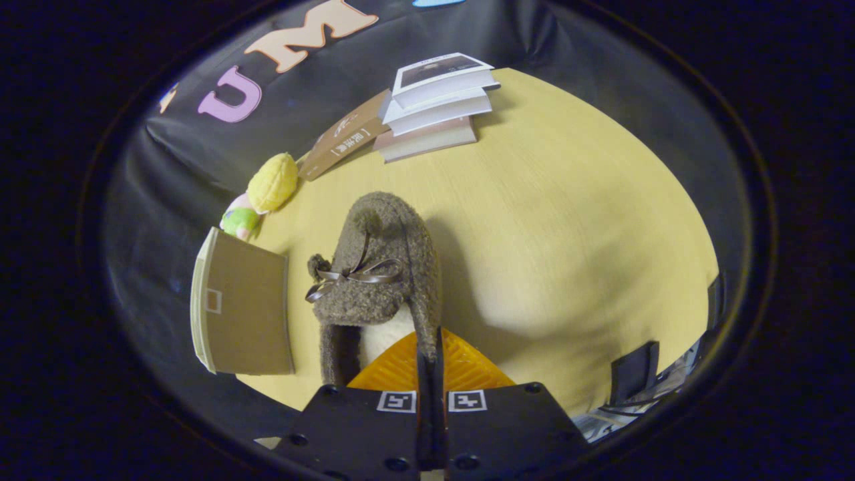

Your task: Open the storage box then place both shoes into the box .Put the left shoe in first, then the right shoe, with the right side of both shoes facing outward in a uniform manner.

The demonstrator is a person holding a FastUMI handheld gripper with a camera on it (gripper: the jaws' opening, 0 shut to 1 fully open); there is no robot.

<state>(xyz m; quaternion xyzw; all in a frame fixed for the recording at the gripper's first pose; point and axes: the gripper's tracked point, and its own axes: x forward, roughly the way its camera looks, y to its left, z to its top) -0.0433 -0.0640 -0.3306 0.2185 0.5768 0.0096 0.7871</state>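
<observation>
The single camera rides on the gripper [429, 361], high and tilted down along its fingers [423, 364], close to a fuzzy shoe [377, 267] just ahead, facing across the bench [568, 220] toward far books [437, 107].

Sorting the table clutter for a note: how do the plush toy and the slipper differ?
The plush toy is yellow and green; the slipper is brown with a ribbon bow. The toy lies beyond the fingers at the table edge; the slipper is held, the gripper shut on its rim. The toy is smaller. Both look soft.
</observation>
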